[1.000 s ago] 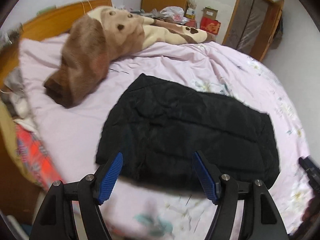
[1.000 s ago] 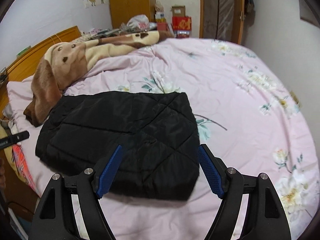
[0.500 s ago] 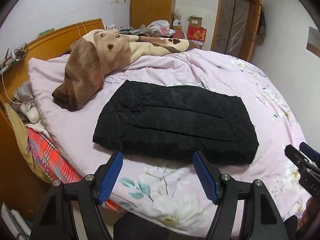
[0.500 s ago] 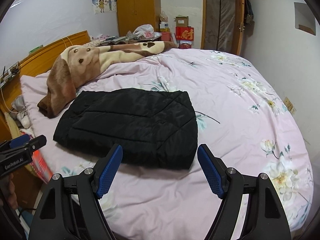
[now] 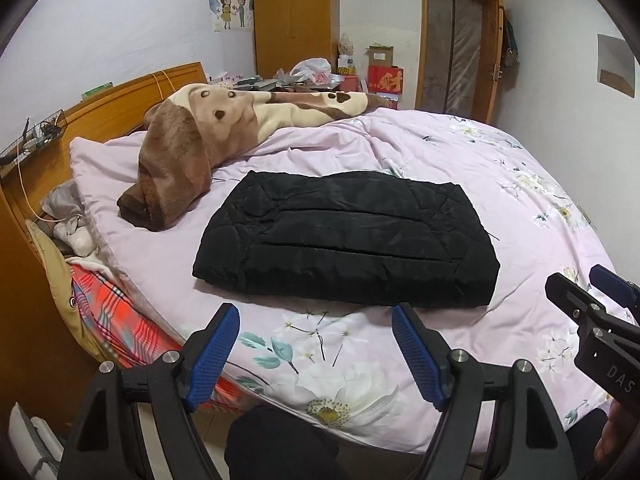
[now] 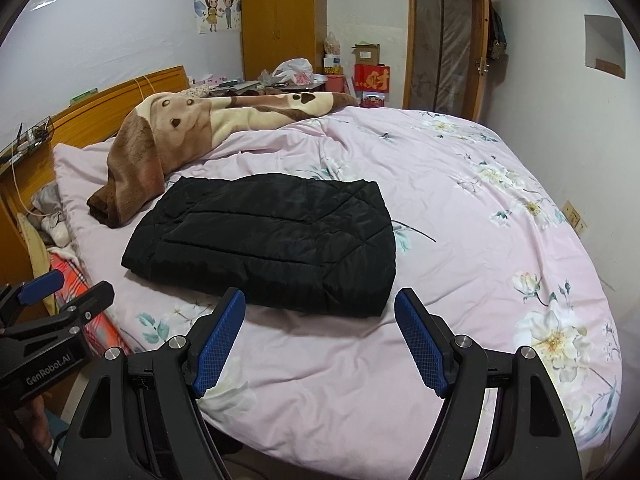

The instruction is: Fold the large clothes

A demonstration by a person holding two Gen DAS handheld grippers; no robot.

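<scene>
1. Left gripper [image 5: 314,354], left wrist view: jaws are seen apart and opening, with nothing between the blue pads [image 5: 214,354]. Only the pink floral quilt [image 5: 520,184] and the bed edge are framed between them.
2. Black quilted jacket [image 5: 348,240] is noted folded into a flat, roughly rectangular bundle on the quilt, beyond the fingertips and apart from them. No contact with either pad is seen.
3. Brown and cream blanket [image 5: 208,128] is recorded bunched toward the wooden headboard [image 5: 120,100], its brown end lying near the jacket's far left corner.
4. Right gripper [image 5: 588,300] is seen at the right edge of this view, over the quilt and apart from the jacket.
5. Right wrist view: right gripper [image 6: 320,344] is observed with jaws apart and empty, blue pads [image 6: 420,344] over bare quilt [image 6: 500,200].
6. Jacket [image 6: 272,240] is seen just beyond the left pad tip, its near edge close to it; touching cannot be confirmed.
7. Left gripper [image 6: 60,292] is noted at the left edge, over the bed's side, apart from the jacket.
8. Blanket [image 6: 160,136] and wooden wardrobe [image 6: 284,16] are recorded behind.
</scene>
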